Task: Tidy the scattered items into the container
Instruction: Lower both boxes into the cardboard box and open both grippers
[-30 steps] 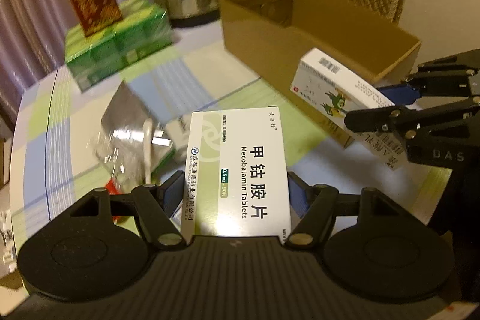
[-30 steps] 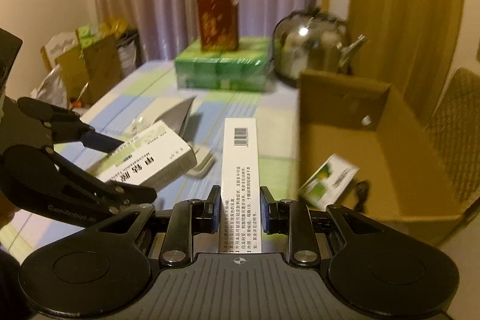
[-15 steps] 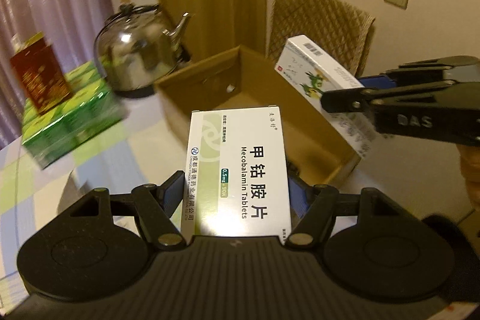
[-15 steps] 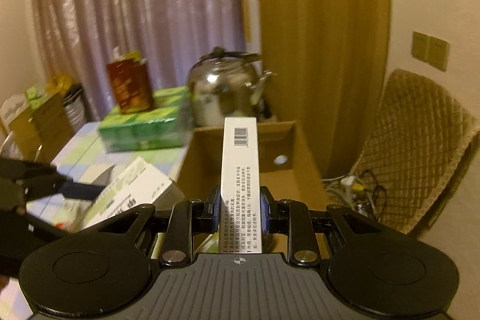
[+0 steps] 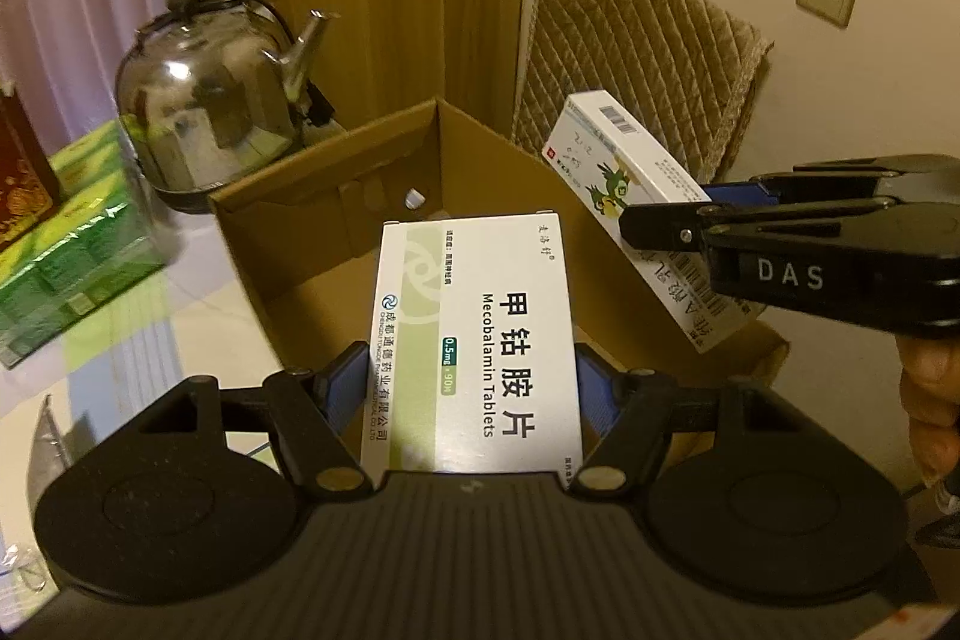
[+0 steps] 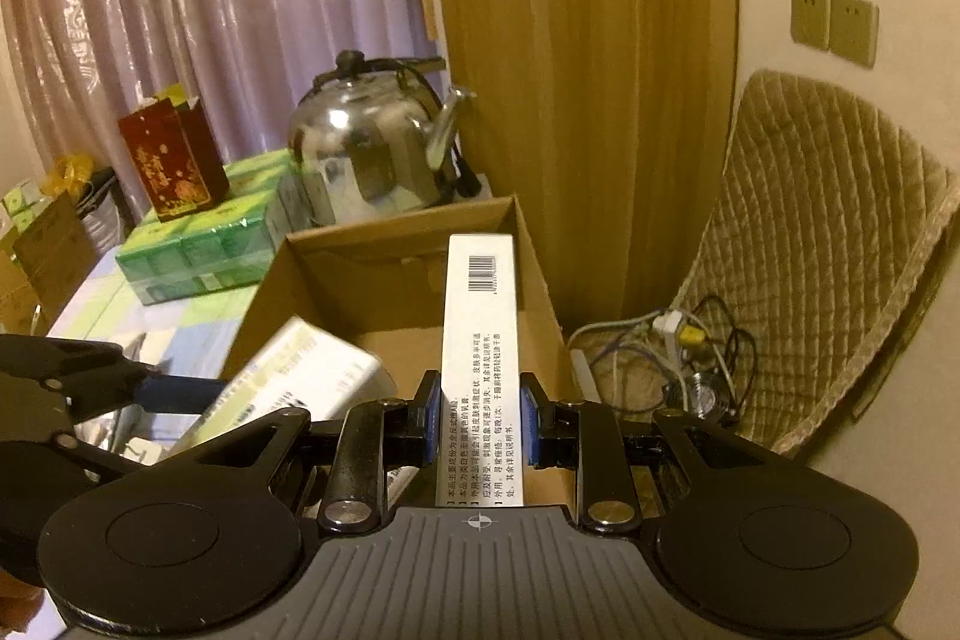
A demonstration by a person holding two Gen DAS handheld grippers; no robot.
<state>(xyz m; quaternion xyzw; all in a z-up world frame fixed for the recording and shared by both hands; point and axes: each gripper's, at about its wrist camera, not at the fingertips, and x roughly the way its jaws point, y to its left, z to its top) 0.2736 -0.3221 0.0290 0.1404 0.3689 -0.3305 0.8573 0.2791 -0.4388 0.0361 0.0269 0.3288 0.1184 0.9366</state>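
Left gripper [image 5: 471,388]: I clamp the Mecobalamin tablet box [image 5: 474,340] by its long sides; both blue pads press against it, and it sits flat, printed face up, in the lower centre of my left view.
Right gripper [image 6: 478,421]: I pinch the narrow white carton [image 6: 482,364] on edge, barcode at its far end; my pads are tight against both faces.
Mecobalamin tablet box, place: its far end reaches over the near rim of the cardboard box [image 5: 336,196], above the open interior. From my right view it shows blurred at lower left [image 6: 300,388], held by my left claw [image 6: 180,391].
Narrow white carton, place: in my right view it runs up the centre of the frame over the cardboard box [image 6: 396,244]. In my left view it shows at right [image 5: 630,196], tilted, with a green bird print, over the box's right wall, in my right claw [image 5: 666,214].
Cardboard box: open top, brown, centre of both views; how much lies inside I cannot tell.
Kettle [image 5: 210,118]: shiny steel, behind the box, upper left.
Green packs [image 5: 66,268]: stacked at far left on the checked tablecloth [image 5: 180,334], a dark red carton [image 6: 174,166] standing on them.
Chair [image 5: 636,58]: quilted tan back, upper right, beyond the box.
Hand [image 5: 933,400]: partly seen at the right edge, below my right claw.
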